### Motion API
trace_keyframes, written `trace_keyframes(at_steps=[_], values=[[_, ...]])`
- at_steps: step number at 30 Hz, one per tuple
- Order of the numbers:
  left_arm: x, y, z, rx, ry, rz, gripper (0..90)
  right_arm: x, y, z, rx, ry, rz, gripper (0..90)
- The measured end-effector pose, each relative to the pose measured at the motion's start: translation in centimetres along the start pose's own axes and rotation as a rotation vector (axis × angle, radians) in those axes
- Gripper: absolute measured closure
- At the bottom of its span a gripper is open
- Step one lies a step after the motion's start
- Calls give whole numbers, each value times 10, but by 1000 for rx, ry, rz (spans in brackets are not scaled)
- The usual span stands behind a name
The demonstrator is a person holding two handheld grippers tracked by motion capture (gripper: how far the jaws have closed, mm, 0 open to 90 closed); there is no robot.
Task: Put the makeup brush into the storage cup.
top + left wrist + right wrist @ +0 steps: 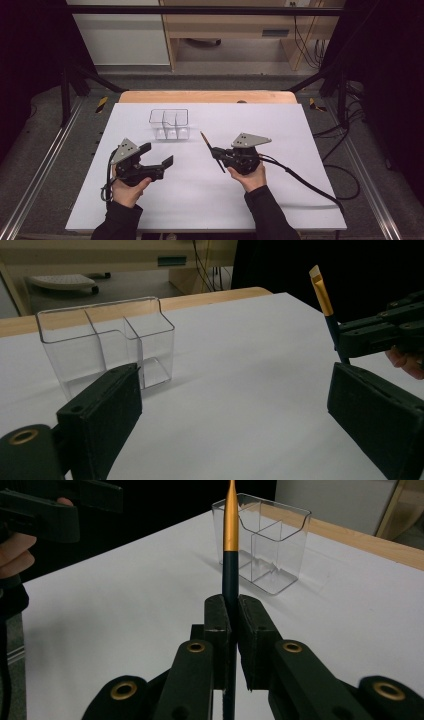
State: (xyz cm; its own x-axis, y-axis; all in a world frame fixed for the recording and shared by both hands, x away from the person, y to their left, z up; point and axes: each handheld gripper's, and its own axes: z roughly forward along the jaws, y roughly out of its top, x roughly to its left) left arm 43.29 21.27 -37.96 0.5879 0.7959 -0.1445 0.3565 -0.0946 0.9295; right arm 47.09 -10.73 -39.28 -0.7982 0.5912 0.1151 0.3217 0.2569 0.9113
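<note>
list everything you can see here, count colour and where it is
clear organiser: 1, transparent plastic with compartments, far-middle of the sheet, standing apart from both grippers
paintbrush: 1, dark blue handle with gold ferrule, clamped in the right gripper, tip pointing toward the organiser
white sheet: 1, white, covering the tabletop
table: 1, light wood, edge showing past the sheet's far side
desk: 1, light wood, on the floor beyond the table
left gripper: 1, black, near-left of the sheet, jaws wide apart with nothing between them
right gripper: 1, black, near-right, jaws shut on the paintbrush
hands: 2, dark sleeves, at the near edge
</note>
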Motion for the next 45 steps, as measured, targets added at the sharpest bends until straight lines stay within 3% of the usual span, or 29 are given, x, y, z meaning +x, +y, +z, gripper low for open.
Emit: trace_keyframes(at_steps=[27,45], values=[[-25,8,24,-47,-63,-45,73,4,-6,6,-8,12,11,839],[-32,10,35,-83,-94,-91,89,5,-9,10,-21,12,21,838]])
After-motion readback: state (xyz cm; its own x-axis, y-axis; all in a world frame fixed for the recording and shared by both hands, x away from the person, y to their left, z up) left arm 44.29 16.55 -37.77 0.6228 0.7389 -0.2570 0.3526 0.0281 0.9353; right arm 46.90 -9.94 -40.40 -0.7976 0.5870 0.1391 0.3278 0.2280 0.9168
